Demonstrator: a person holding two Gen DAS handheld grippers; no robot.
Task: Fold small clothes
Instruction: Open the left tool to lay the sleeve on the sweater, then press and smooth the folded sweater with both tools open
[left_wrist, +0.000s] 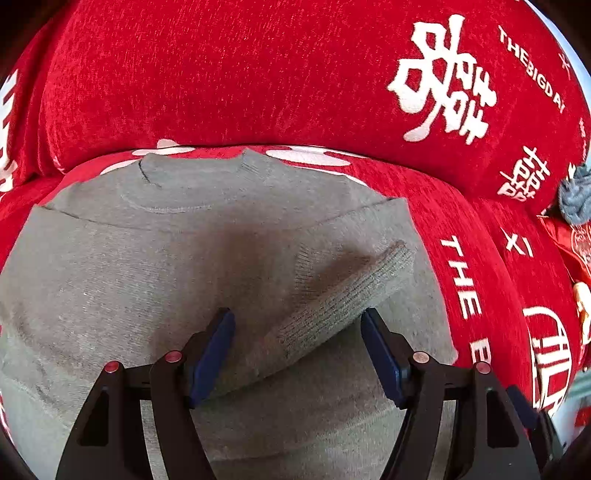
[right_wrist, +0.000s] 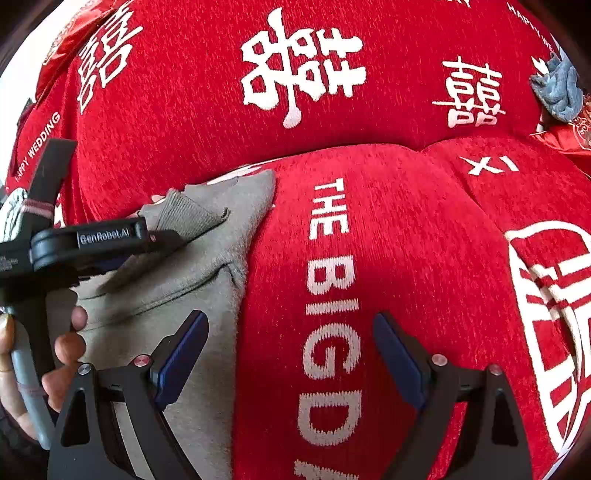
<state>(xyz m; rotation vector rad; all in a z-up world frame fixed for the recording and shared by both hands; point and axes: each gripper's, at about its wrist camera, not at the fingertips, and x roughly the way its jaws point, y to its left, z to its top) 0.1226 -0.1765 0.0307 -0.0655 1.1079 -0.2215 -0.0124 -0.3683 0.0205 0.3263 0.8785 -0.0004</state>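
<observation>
A: Where's the sweater (left_wrist: 155, 280)?

B: Flat on the red sofa cover (left_wrist: 221, 74), collar at twelve o'clock in the left view. One sleeve (left_wrist: 343, 295) is folded across the body, its cuff near three o'clock.

A: And the claws?

B: Both spread, pinching nothing. The left gripper (left_wrist: 297, 354) hangs over that sleeve; the right gripper (right_wrist: 291, 358) hangs over bare cover, with the sweater edge at its nine o'clock.

A: The risk?

B: I'd guess the loose sleeve slides back off, or a claw catches the plush cover along with the knit.
</observation>
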